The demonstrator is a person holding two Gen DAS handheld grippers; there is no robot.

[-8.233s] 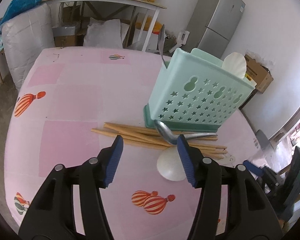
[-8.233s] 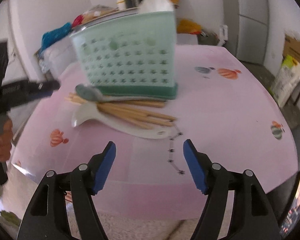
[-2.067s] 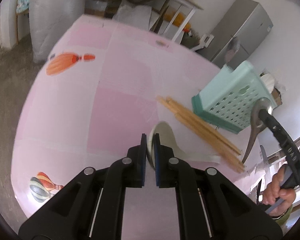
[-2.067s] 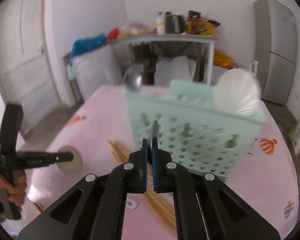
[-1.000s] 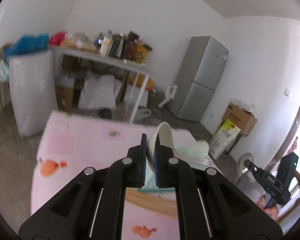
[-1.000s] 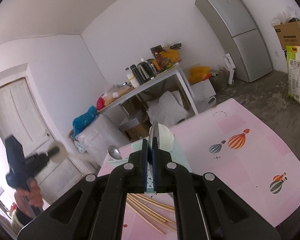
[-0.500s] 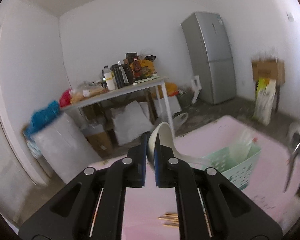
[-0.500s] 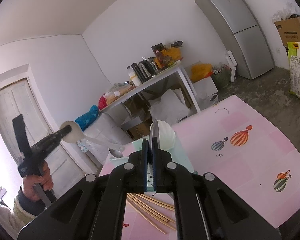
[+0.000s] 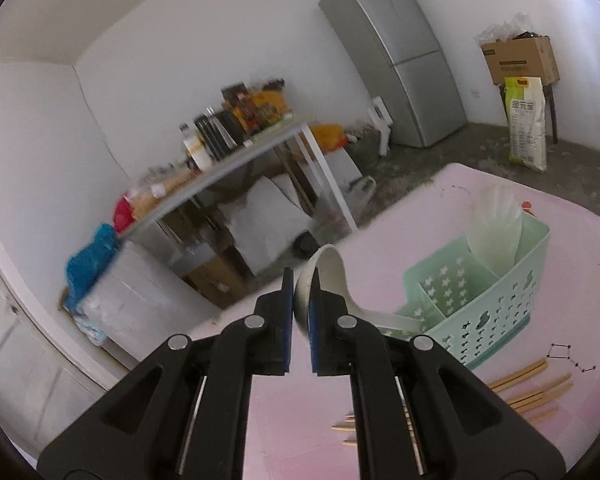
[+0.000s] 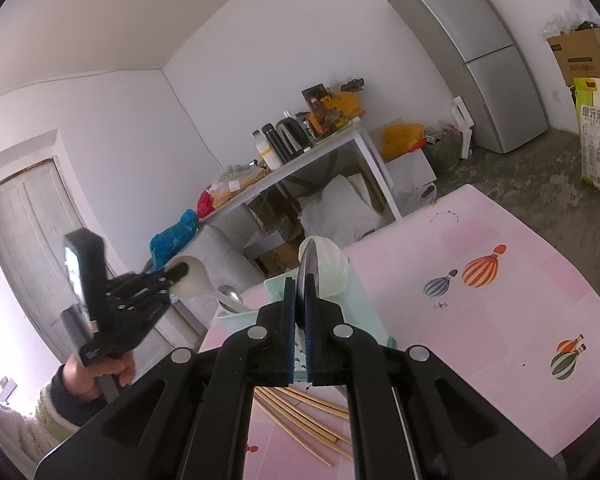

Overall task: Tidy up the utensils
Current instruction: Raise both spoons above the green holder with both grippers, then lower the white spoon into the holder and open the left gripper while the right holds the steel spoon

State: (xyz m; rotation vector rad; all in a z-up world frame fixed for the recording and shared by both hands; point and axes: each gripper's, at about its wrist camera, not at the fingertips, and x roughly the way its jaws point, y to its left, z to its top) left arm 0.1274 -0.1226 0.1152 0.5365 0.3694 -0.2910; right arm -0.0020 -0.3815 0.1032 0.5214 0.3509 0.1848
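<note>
White spoon [image 9: 332, 276] – left tongs [image 9: 299, 312] gripping

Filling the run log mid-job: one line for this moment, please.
left gripper: shut on white ceramic spoon | right gripper: shut on metal spoon | green caddy: on table | chopsticks: loose

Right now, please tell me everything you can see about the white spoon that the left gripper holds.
The white spoon looks like glossy ceramic or plastic, a soup spoon with a deep rounded bowl and a short curved handle. The left gripper is shut on the bowl's rim, holding it in the air. The handle runs right and down, its end over the green basket. Nothing else visibly touches it.
</note>
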